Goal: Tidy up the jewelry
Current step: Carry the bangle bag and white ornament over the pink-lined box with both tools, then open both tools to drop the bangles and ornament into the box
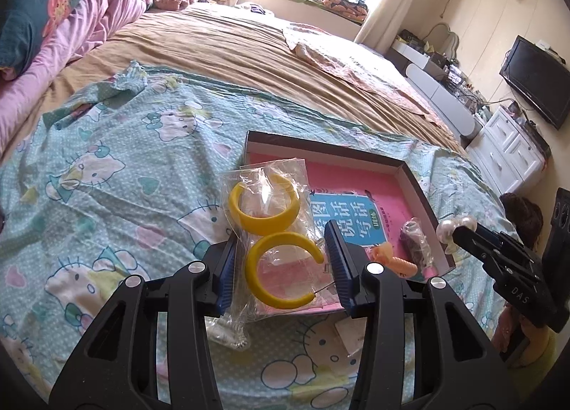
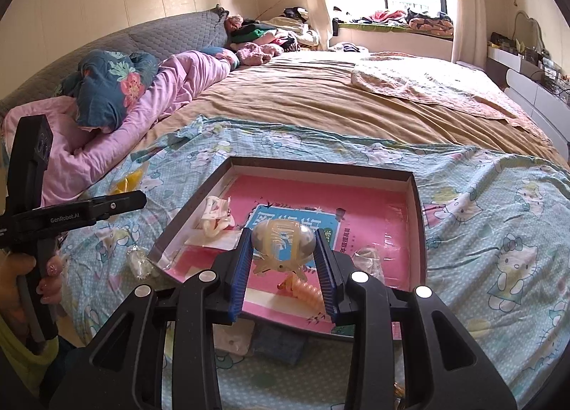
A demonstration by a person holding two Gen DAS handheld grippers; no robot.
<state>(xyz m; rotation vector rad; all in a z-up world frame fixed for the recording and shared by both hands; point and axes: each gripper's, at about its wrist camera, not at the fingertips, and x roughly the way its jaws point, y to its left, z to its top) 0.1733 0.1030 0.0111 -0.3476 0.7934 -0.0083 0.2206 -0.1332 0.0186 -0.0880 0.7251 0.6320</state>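
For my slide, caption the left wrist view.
Left gripper holds bagged yellow earrings beside the box.

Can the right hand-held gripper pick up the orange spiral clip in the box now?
Probably not yet. The right hand-held gripper is shut on a pearly clip, so its jaws are full. The orange clip lies uncovered in the box just below.

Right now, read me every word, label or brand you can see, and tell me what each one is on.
"DAS": on the right gripper body, left wrist view.
"GenRobot.AI": on the left gripper arm, right wrist view.
Large Chinese characters on the blue book cover in the box: seen upside down, not reliably readable.
Small print on the book's pink edge: too small to read.
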